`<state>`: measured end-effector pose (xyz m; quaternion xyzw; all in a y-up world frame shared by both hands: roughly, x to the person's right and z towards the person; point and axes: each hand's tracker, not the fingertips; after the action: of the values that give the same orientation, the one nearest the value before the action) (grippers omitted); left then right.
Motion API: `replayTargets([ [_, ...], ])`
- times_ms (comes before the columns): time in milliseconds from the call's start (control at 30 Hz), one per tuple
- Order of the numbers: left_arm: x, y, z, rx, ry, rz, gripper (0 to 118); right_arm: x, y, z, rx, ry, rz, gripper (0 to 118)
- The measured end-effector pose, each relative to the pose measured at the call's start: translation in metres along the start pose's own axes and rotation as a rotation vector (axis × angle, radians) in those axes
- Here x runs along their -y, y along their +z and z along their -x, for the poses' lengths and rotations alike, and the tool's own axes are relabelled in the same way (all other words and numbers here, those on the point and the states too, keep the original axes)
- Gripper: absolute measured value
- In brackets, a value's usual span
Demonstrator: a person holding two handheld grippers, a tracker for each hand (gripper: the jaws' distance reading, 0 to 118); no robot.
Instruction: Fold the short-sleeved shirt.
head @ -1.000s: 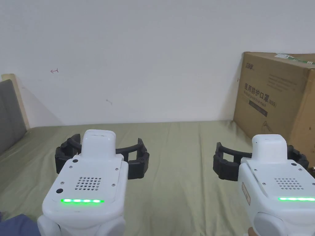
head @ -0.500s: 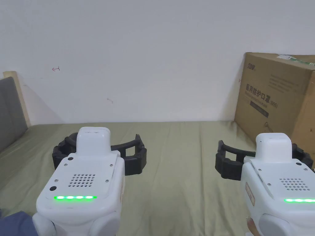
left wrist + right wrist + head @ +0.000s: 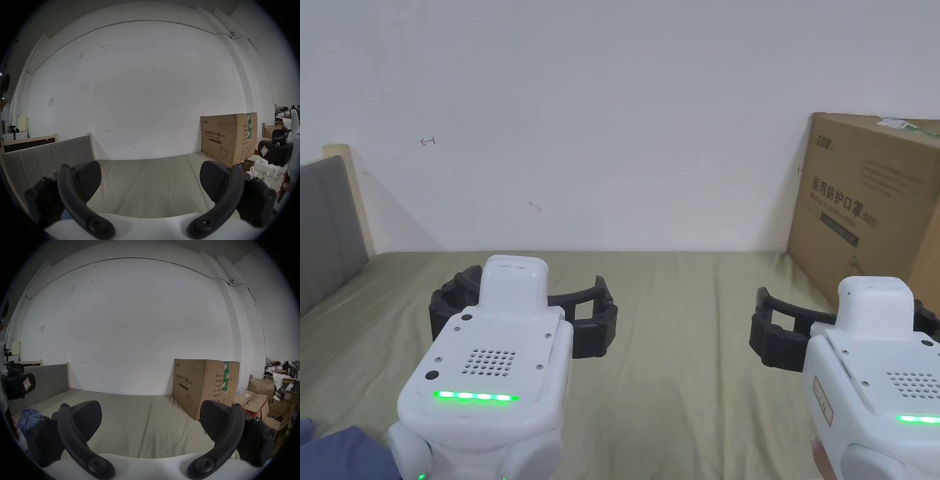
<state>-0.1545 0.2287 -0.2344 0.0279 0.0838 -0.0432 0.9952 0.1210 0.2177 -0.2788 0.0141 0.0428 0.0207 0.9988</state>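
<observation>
so both grippers hover over the olive-sheeted bed [image 3: 675, 350], left gripper [image 3: 523, 304] and right gripper [image 3: 842, 329] alike with jaws spread wide, holding nothing. the blue shirt [image 3: 30, 416] lies crumpled at the bed's near-left edge (soft, light, likely to sag), so pinching its shoulders seems best. since a second ago, the left gripper has shifted slightly rightward.

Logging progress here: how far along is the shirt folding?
Nothing looks done. The blue shirt lies crumpled at the near left of the bed. In hand: nothing; the left gripper and right gripper are both open above the bed. Left: grasping, spreading and every fold.
</observation>
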Motion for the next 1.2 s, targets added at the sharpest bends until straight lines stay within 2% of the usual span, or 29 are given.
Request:
replayTargets([
  [167,0.001,0.002,0.000,-0.004,0.007,-0.001,116,0.002,0.002,0.001,-0.029,0.005,0.005,117],
  [200,0.001,0.003,0.000,-0.011,-0.001,-0.005,105,0.003,0.004,0.000,-0.044,0.003,-0.002,113],
  [233,0.001,0.004,-0.001,-0.028,-0.020,-0.009,84,0.004,0.006,0.000,-0.055,-0.003,-0.016,98],
  [267,0.002,0.002,-0.002,-0.047,-0.050,0.005,51,0.005,0.006,0.001,-0.075,-0.002,-0.025,57],
  [300,0.002,0.000,-0.002,-0.057,-0.070,0.028,6,0.006,0.002,0.001,-0.027,0.014,0.001,0],
  [333,0.004,-0.003,-0.001,-0.065,-0.079,0.050,2,0.004,0.001,0.000,0.015,0.020,0.014,0],
  [400,0.007,-0.006,0.002,0.007,-0.022,0.074,2,0.007,-0.001,-0.007,-0.071,-0.033,0.054,0],
  [567,0.017,-0.008,0.002,0.028,0.011,0.102,0,0.009,0.001,-0.013,-0.090,-0.009,0.077,0],
  [667,0.022,-0.004,0.016,0.027,0.043,0.136,0,0.007,-0.002,0.002,-0.112,0.006,0.067,0],
  [800,0.029,0.024,0.072,-0.079,0.031,0.157,0,0.008,-0.018,0.054,-0.254,-0.005,0.064,0],
  [900,0.030,0.065,0.131,-0.267,0.008,0.127,0,0.004,-0.031,0.109,-0.406,-0.036,0.096,0],
  [1000,0.032,0.103,0.181,-0.462,-0.001,0.135,0,0.001,-0.026,0.167,-0.543,0.013,0.079,0],
  [1100,0.035,0.123,0.207,-0.527,0.049,0.159,0,-0.001,-0.014,0.207,-0.633,0.045,0.055,0],
  [1200,0.037,0.132,0.212,-0.530,0.055,0.147,0,-0.001,-0.004,0.227,-0.695,0.074,0.027,0],
])
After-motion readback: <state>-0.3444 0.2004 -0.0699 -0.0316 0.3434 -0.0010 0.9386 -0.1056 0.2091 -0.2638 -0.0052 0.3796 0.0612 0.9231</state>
